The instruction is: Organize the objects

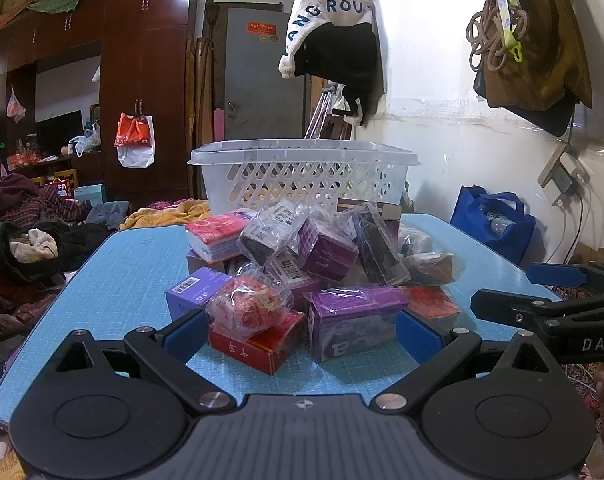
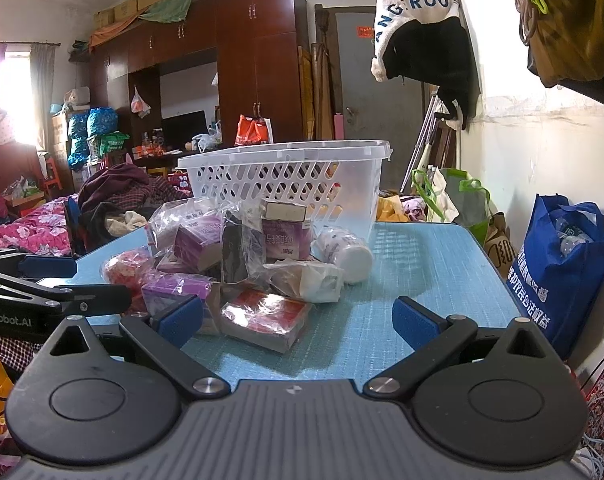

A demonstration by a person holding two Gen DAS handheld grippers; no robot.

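- Far left, beyond the blue surface [image 1: 114, 280], a bed is heaped with dark clothes [image 1: 26, 232].
- The left claw [image 1: 300, 330] hangs low over the near edge of the surface, its blue-padded fingers [image 1: 184, 334] spread wide and holding nothing; a red box [image 1: 258, 346] and a purple box [image 1: 354, 320] lie between the pads without either pad clearly touching them.
- On the red box rests a clear bag of red and pink bits [image 1: 248, 304], with a lilac barcoded box [image 1: 196, 290] just beside it to the left.
- Behind these the pile rises: a pink-and-white pack [image 1: 218, 236], several purple cartons in clear wrap [image 1: 328, 254] and a dark wrapped item [image 1: 378, 248], all leaning on one another.
- At the back of the surface stands a white lattice basket [image 1: 302, 176] (upright, with something yellowish dimly seen through its holes), touching the rear of the pile.
- From the right wrist view, the right claw [image 2: 298, 322] is likewise wide apart and has hold of nothing; a wrapped red box [image 2: 264, 320] lies just inside its left pad [image 2: 180, 320].
- A white bottle [image 2: 348, 254] lies on its side at the right of the pile, near the basket.
- Off the surface to the right, a blue tote bag [image 2: 558, 268] stands by the wall.
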